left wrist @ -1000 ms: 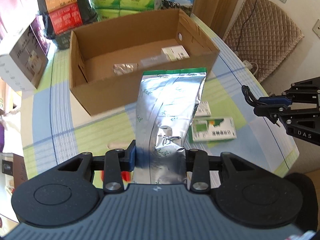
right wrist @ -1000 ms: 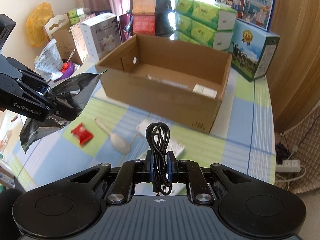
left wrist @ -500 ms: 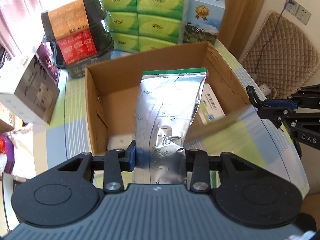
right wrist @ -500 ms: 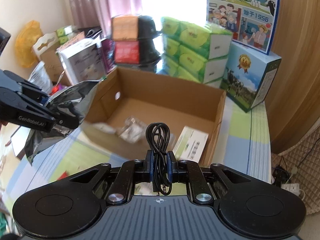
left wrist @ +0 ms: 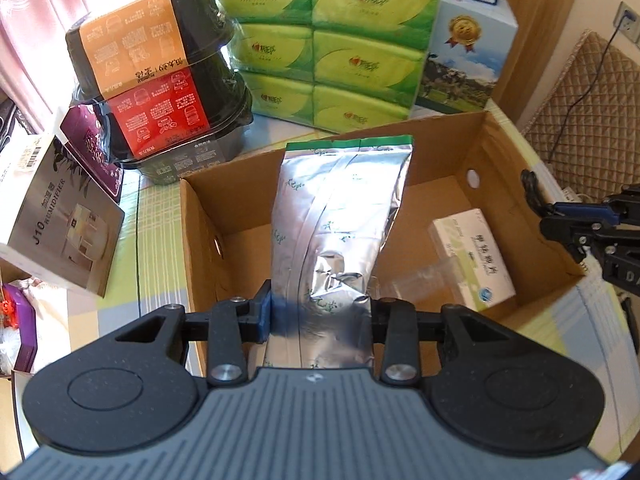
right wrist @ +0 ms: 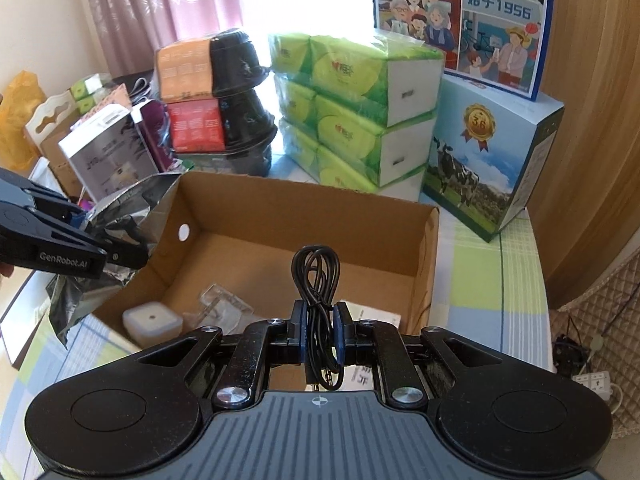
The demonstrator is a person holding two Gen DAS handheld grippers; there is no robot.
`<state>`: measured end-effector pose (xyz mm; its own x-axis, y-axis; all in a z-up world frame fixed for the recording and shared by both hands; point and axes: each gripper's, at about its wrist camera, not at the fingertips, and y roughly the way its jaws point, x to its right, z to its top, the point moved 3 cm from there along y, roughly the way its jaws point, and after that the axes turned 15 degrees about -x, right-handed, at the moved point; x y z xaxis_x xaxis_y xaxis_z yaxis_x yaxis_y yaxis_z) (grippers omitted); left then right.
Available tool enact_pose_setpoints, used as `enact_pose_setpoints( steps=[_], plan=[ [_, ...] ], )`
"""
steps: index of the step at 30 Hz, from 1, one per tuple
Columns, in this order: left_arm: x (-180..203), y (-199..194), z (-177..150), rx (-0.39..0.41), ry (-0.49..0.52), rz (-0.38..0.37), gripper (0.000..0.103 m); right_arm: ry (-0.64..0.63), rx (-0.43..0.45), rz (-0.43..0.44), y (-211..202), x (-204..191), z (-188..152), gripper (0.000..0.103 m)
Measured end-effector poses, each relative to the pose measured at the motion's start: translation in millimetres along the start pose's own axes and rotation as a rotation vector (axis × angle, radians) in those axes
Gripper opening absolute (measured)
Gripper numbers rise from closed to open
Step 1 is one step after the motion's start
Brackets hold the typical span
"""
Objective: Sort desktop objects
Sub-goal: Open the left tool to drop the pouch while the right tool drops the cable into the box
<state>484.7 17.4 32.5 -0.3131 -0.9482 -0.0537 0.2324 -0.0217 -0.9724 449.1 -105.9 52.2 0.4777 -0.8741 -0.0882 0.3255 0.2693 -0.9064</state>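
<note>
Now left claw [left wrist: 320,312] clamps foil bag [left wrist: 340,216]; right claw [right wrist: 319,332] pinches coiled cable [right wrist: 316,280], both over cardboard box [right wrist: 424,280].

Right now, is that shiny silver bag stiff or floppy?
Probably fairly floppy: the silver bag is crinkled where the left claw pinches it. Yet it stands up above the claw, so the foil likely holds some shape. It looks flat, probably light.

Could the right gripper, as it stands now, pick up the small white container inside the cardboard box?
Probably not: the right gripper is shut on the black cable. The white container lies uncovered in the cardboard box.
</note>
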Motion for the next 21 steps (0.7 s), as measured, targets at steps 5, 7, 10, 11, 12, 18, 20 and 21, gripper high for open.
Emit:
enact_pose_setpoints(
  steps=[5,7,10,11,12,18,20,21],
  plan=[
    [-9.2,17.2,9.2,0.006,-0.029,-0.011,0.033,0.001,-0.007,-0.008,15.4,3.1,7.2,0.010],
    [-13.6,21.4,12.3,0.024,-0.034,-0.007,0.033,0.000,-0.010,-0.011,20.5,3.8,8.7,0.010],
    [-18.9,22.8,11.9,0.050,-0.057,-0.001,0.045,0.001,-0.014,-0.010,27.0,5.0,9.5,0.010],
    [-19.2,22.5,11.0,0.056,-0.056,-0.003,0.045,0.001,-0.015,-0.011,28.8,5.4,9.4,0.010],
    [-19.6,22.2,9.3,0.062,-0.054,-0.008,0.045,0.002,-0.015,-0.012,30.6,6.2,9.2,0.010],
    [-18.1,19.5,-4.4,0.080,-0.044,-0.038,0.045,0.057,0.001,0.017,37.5,13.8,8.6,0.010],
    [-17.6,18.7,-8.9,0.081,-0.049,-0.046,0.045,0.088,0.028,0.043,35.8,18.7,9.4,0.012],
    [-17.5,18.2,-11.2,0.083,-0.050,-0.056,0.045,0.105,0.034,0.050,34.6,21.0,9.4,0.024]
  ],
)
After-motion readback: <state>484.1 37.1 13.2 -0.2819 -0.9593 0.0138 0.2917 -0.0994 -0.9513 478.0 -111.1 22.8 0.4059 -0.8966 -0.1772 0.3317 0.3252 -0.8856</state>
